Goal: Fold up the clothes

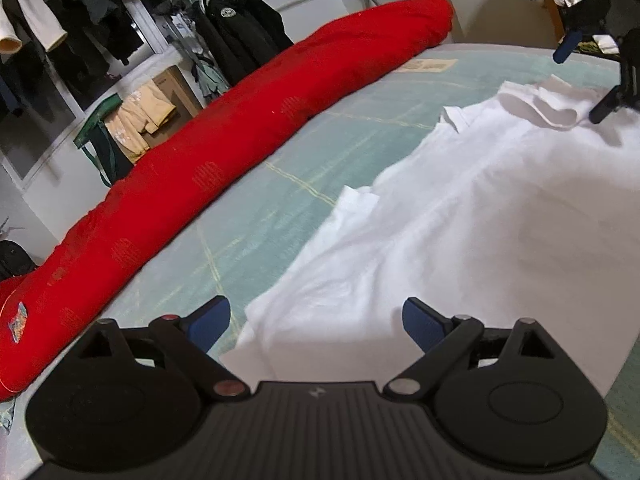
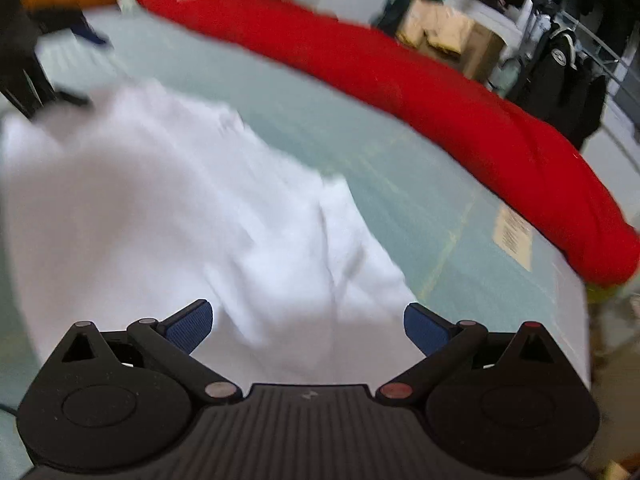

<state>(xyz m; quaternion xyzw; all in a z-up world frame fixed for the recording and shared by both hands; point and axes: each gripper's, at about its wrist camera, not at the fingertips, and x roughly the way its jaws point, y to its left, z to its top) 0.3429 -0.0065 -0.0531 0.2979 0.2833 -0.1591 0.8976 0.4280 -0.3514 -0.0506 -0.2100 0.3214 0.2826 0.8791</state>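
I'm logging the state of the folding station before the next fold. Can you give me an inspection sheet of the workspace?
Surface: pale green bed cover with thin yellow lines.
Job's things: white garment spread out, rumpled at its far end.
Clutter: long red bolster along the far edge; paper label lying on the cover.
Grippers: left gripper and right gripper both over the garment's edges, jaws wide apart, holding nothing.
Cables: nothing seen.
Surroundings: dark jackets on a rack, cardboard box, beige cloth over a green stand.
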